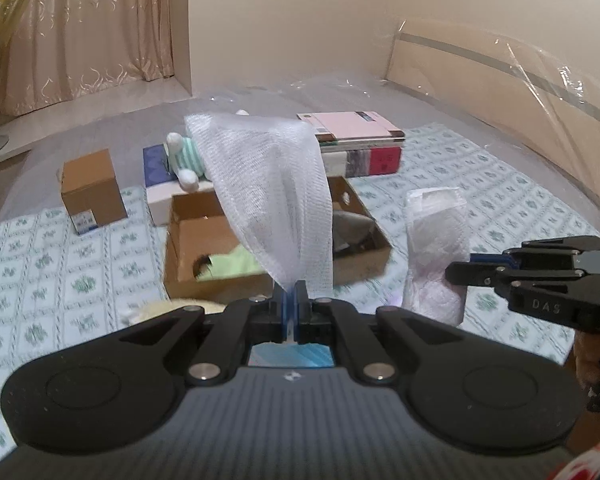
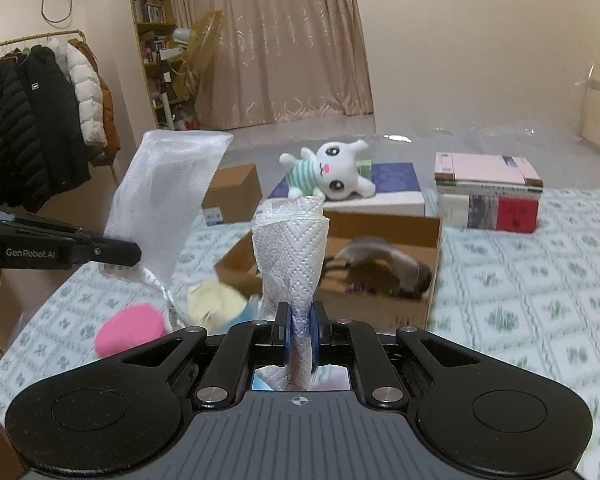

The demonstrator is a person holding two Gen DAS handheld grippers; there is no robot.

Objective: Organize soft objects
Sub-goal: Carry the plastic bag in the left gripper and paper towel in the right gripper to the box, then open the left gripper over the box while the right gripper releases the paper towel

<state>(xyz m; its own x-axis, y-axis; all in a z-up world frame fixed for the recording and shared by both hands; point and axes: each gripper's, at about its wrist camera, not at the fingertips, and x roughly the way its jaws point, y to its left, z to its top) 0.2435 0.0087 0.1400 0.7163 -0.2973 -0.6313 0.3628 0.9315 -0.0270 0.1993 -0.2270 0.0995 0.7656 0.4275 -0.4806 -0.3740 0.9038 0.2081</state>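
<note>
Here, two soft pieces hang in the air above a quilted bed, each pinched in its own gripper.

Left gripper: jaws fully closed on the lower tip of a white mesh cloth, which fans upward and partly hides the view ahead.

Right gripper: jaws narrow, clamped on a rolled paper towel that stands up from between the pads.

Pose: both tools point forward and somewhat down toward the open box; the left one reaches in from the left edge of the right wrist view, the two held side by side and apart.

Box: sits mid-bed on the quilt; a grey-brown soft item and a pale green cloth already lie inside.

Done, by the look of it: a few soft things are boxed.

Left to do: mesh cloth and towel are both clear of the box; a pink pad and a cream item lie on the quilt near the bed's front edge; the plush bunny rests on a blue-topped box behind.

Other: a small carton and stacked books stand toward the far edge.

Judgement: roughly midway, with the held pieces likely next for the box.
</note>
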